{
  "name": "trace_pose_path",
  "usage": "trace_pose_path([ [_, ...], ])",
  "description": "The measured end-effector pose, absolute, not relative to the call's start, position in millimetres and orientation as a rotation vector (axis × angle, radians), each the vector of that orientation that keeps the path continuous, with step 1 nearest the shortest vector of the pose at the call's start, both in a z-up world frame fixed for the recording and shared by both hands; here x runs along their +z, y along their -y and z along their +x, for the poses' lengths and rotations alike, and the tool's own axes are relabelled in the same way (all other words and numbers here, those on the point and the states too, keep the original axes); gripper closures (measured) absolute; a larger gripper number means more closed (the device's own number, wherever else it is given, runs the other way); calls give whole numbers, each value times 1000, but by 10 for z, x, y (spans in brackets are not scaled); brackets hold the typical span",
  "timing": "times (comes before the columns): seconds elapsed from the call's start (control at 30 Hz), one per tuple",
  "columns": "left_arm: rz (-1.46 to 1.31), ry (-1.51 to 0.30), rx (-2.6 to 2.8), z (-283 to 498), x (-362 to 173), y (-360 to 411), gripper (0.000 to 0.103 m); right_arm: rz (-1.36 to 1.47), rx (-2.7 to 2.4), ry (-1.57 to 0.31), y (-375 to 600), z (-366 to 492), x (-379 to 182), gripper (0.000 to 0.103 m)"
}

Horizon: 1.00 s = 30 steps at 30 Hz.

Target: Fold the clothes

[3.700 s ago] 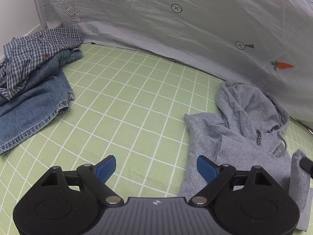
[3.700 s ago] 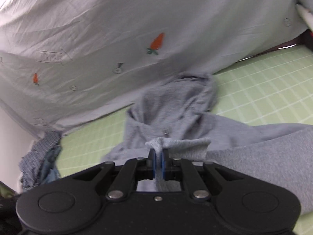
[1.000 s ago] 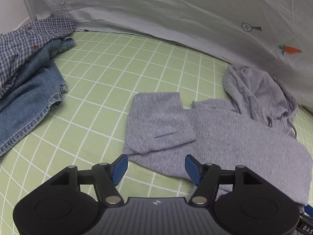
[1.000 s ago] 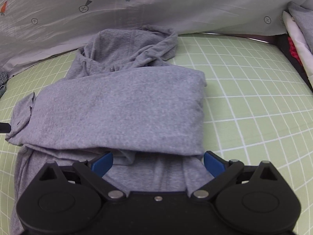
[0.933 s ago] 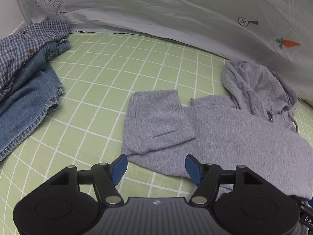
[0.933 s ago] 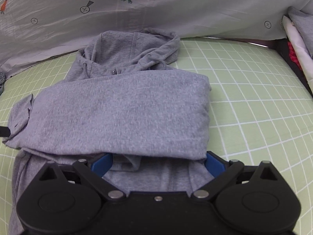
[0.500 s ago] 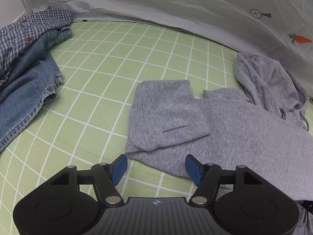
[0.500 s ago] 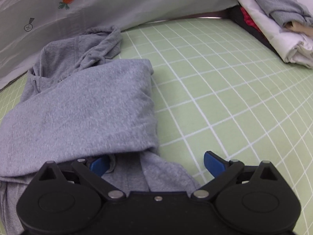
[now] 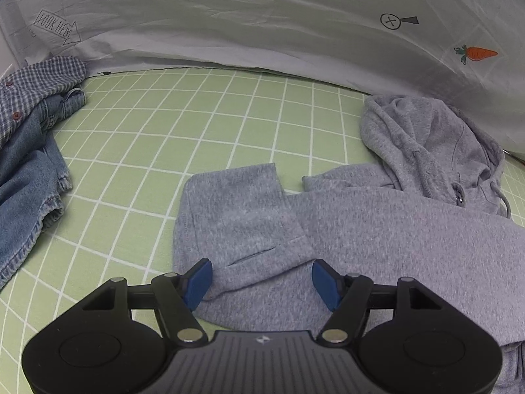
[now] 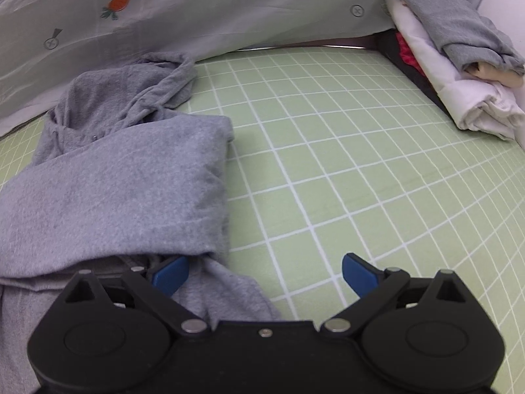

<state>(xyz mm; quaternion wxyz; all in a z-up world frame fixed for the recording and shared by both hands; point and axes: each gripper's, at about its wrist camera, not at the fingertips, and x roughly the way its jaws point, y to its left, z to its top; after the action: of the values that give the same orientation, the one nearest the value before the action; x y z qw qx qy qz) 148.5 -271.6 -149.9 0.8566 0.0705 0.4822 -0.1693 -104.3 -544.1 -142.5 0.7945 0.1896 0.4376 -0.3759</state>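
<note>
A grey hoodie (image 9: 377, 229) lies on the green grid mat (image 9: 197, 124), one sleeve folded across its body, the hood (image 9: 426, 138) at the back. My left gripper (image 9: 262, 279) is open and empty, low over the sleeve cuff (image 9: 229, 210) with its fingers either side of the cuff's near edge. In the right wrist view the hoodie (image 10: 115, 180) fills the left half. My right gripper (image 10: 264, 275) is open and empty at the hoodie's right edge; its left fingertip (image 10: 170, 274) sits under the folded sleeve's edge.
Blue jeans (image 9: 26, 180) and a checked shirt (image 9: 36, 78) lie at the left. A stack of folded clothes (image 10: 459, 59) sits at the far right. A grey printed sheet (image 9: 262, 26) hangs behind the mat (image 10: 361, 164).
The right gripper let go of the sleeve, which now lies across the hoodie, and swung right. The left gripper moved forward and lower over the cuff.
</note>
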Motion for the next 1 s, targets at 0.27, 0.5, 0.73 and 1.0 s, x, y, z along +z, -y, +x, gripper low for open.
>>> trace_pose_path([
  [0.27,159,-988,-375,1579,-1550,2767,59,439,-874,-942,5526,-1084,-1459,2],
  [0.5,57,-1027,-317,1673,-1471,2671,92,446,-871,-922,5507,-1081,-1430,2],
  [0.73,-57,-993,-427,1364,-1017,2823,92,483,-896,-851,5553,-1229,-1326,2],
  [1.0,16,-1000,-673,794,-795,3583,91,567,-947,-774,5699,-1536,-1281,2],
])
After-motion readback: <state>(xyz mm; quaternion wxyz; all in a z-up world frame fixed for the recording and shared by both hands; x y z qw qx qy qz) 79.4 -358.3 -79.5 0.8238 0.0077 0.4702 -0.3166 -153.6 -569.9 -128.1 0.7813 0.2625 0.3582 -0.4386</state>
